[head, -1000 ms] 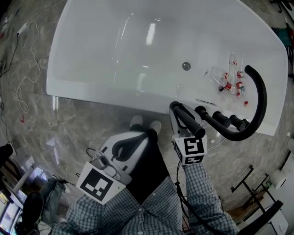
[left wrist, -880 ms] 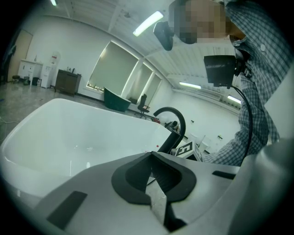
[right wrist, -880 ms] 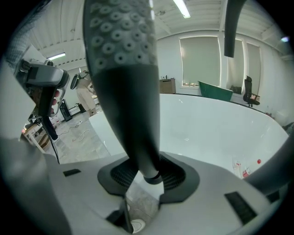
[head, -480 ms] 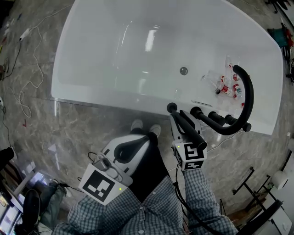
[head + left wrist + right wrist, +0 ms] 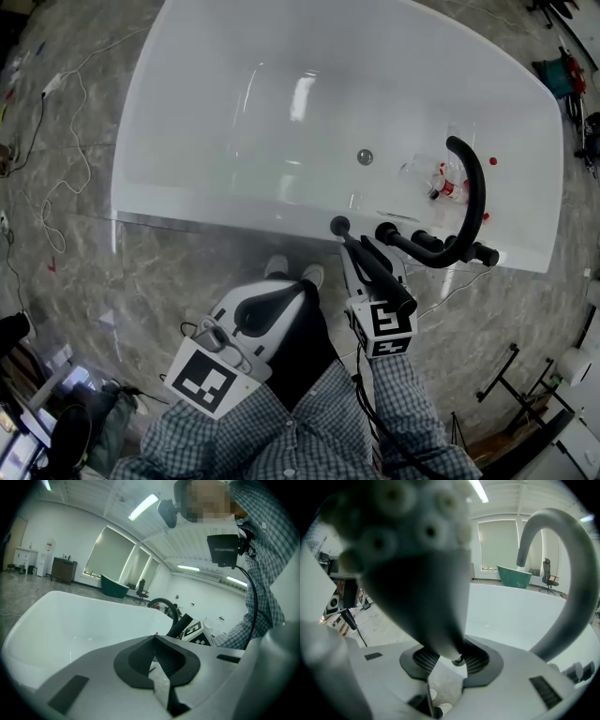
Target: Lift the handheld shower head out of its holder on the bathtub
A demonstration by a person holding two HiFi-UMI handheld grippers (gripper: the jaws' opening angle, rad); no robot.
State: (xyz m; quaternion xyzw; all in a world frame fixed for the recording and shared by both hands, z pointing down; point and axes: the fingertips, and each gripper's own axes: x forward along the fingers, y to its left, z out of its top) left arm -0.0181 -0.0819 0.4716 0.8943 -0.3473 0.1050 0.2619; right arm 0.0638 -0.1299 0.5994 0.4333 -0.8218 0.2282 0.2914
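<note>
Two tongs in view. My right gripper (image 5: 367,258) is clamped on the handle of the black shower head (image 5: 384,281), whose far end sits at the near rim of the bathtub (image 5: 187,122), just beside the curved black faucet (image 5: 474,192). My left gripper (image 5: 267,302) hangs short of that rim, jaws together on nothing. Small bottles (image 5: 448,187) lie inside the bathtub by the faucet.

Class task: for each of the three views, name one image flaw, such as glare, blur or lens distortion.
Head view: a white glare streak lies on the bathtub floor. Left gripper view: dark vignetted corners; the ceiling lamp is blown out. Right gripper view: the handheld shower head, close to the lens, is large and out of focus.
</note>
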